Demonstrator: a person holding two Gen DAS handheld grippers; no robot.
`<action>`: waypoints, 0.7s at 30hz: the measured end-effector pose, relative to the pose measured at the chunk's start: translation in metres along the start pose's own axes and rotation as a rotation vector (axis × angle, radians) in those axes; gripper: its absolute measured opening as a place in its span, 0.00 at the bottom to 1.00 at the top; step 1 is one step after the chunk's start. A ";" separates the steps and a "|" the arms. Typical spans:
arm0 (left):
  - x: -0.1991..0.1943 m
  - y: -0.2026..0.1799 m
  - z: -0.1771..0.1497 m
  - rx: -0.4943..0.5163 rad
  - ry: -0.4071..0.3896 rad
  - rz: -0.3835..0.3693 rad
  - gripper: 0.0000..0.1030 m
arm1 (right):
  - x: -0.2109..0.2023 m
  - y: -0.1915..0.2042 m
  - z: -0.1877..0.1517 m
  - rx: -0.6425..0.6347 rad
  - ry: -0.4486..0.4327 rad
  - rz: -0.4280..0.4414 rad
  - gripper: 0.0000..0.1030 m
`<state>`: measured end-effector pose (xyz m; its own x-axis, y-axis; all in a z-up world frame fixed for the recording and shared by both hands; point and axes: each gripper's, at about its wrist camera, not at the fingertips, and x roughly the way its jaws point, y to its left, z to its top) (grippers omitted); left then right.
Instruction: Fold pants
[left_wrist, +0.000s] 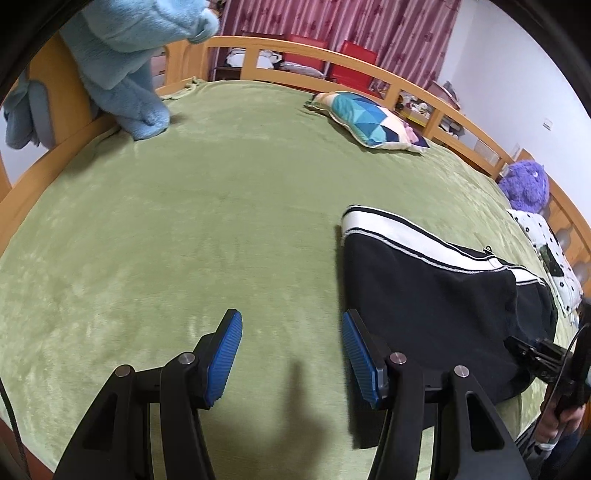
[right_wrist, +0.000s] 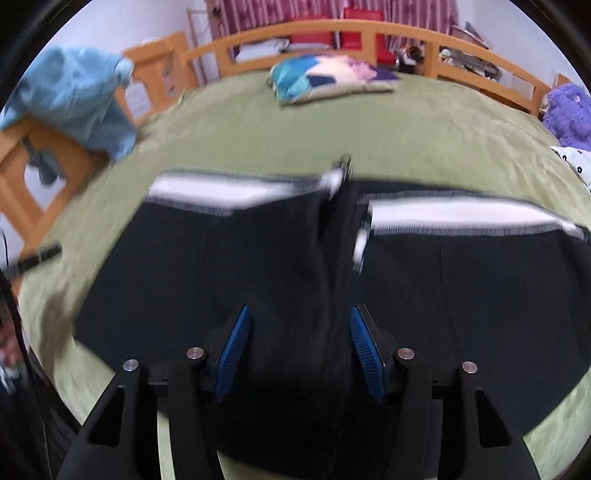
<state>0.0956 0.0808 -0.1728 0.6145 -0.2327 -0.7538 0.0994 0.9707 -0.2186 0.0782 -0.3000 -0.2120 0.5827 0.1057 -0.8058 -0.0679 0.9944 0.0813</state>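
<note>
Pants (right_wrist: 280, 280) lie flat on the green bed (left_wrist: 184, 240), black with white side stripes, and look already doubled over once, the two striped edges meeting near the middle in my right view. My right claw (right_wrist: 299, 347) hangs released just above the dark cloth at the near edge, blue pads spread with fabric showing between them but nothing pinched; that view is blurred, so I cannot tell exactly which layers lie under it. My left claw (left_wrist: 291, 354) is also released, over bare blanket just beside the pants' left edge, gripping nothing. To do the next fold well, I judge I should bring each claw down on a near corner, catch every layer at once, lift only a little, and carry the edge over evenly so the stripes stay lined up and no crease gets trapped. Pinching only the top layer would drag the stack askew. No containers are in sight; on the bed there are only a patterned pillow (left_wrist: 369, 122), a blue fleece garment (left_wrist: 125, 66) draped on the wooden frame, and a purple plush toy (left_wrist: 524, 184) at the far right.
</note>
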 end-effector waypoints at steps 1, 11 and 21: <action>-0.001 -0.003 0.000 0.006 -0.001 -0.001 0.53 | 0.000 0.001 -0.004 -0.008 -0.008 -0.008 0.20; 0.000 -0.035 -0.010 0.063 0.032 -0.039 0.53 | -0.015 -0.026 -0.034 0.119 0.003 0.142 0.23; 0.023 -0.071 -0.019 0.174 0.068 -0.049 0.53 | -0.063 -0.082 -0.037 0.182 -0.134 0.023 0.56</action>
<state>0.0882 0.0056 -0.1864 0.5522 -0.2776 -0.7861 0.2653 0.9524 -0.1500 0.0172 -0.3880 -0.1895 0.6861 0.1165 -0.7181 0.0575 0.9753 0.2132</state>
